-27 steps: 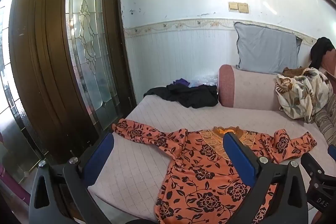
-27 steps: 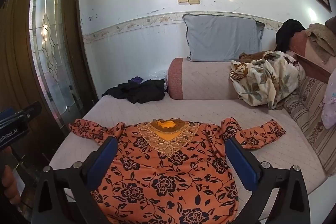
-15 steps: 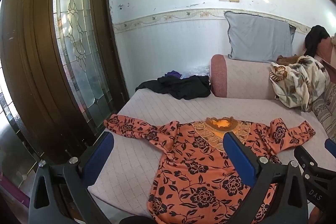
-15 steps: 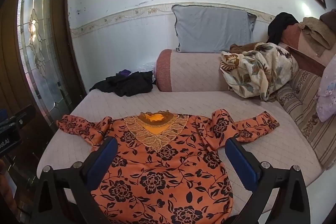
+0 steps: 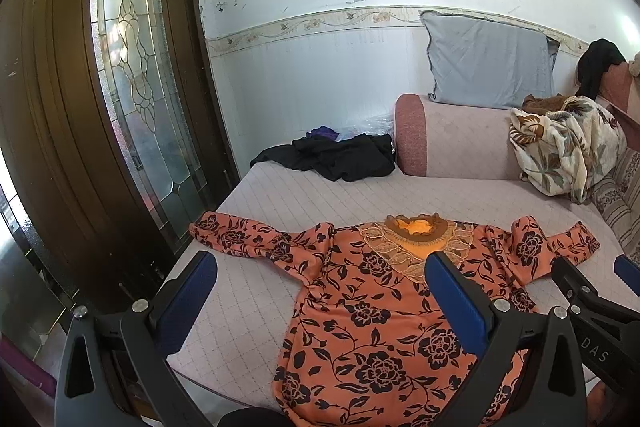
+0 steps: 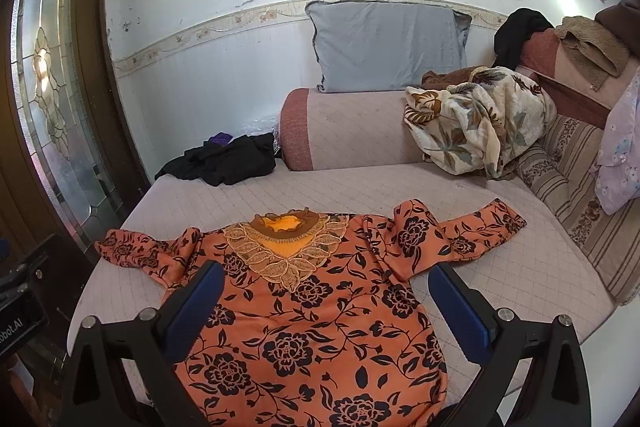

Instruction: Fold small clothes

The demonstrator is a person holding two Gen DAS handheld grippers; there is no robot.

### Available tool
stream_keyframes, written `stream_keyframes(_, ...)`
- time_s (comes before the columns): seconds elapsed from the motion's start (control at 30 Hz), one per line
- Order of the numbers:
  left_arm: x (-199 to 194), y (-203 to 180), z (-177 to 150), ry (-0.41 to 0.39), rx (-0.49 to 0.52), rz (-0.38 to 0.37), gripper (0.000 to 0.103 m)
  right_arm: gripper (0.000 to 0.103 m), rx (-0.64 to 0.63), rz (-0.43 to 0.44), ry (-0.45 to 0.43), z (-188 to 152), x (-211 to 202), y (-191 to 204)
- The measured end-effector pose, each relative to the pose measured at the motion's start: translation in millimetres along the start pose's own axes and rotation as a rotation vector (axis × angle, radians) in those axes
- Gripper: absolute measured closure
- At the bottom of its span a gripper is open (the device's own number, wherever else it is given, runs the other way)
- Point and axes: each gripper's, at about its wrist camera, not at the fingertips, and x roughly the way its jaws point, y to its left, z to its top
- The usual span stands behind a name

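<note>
Bare sofa seat (image 6: 500, 267) lies open right of the orange blouse (image 6: 304, 311) and beyond it. Far obstacles: black clothes (image 6: 228, 159) left, bolster (image 6: 352, 135) centre, floral blanket (image 6: 480, 123) right.

Before you, the quilted pale-pink sofa seat (image 6: 500, 267) carries an orange floral blouse (image 6: 320, 327) spread flat, sleeves out to both sides. At its far left corner lies a heap of black clothing (image 6: 228, 163); a floral blanket (image 6: 480, 131) sits bunched at the far right.
</note>
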Motion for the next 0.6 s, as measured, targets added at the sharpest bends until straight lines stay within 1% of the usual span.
stream_keyframes(0.6, 6.4, 3.4, -0.6, 0.018, -0.006, -0.001, 0.000, 0.000, 0.019, 0.001, 0.019, -4.2, 6.1, 1.1)
